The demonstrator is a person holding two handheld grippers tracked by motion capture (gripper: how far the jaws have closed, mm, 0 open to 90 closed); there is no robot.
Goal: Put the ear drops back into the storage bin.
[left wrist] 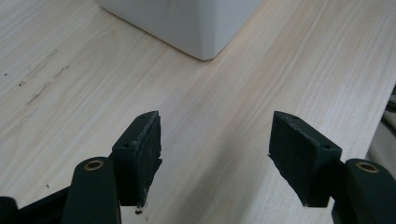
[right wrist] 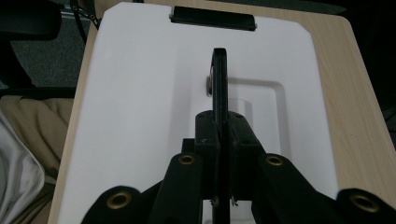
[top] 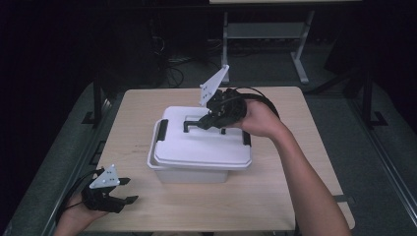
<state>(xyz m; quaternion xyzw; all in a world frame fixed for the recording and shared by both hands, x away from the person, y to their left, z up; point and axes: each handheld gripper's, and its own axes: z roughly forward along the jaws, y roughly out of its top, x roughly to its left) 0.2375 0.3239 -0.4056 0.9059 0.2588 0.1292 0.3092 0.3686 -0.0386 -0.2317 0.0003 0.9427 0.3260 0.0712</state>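
I see the right hand-held gripper (right wrist: 223, 122) clamped on the lid handle (right wrist: 219, 79), hiding its near end. Left hand-held gripper (left wrist: 215, 154) gapes empty over the worktop (left wrist: 289, 70); box (left wrist: 187, 23) cropped.

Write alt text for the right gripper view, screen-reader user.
The right claw is shut on the raised black handle at the middle of a white box lid, seen along its two black jaws. A black latch sits at the lid's far edge, with the light wooden table beyond the lid's side.
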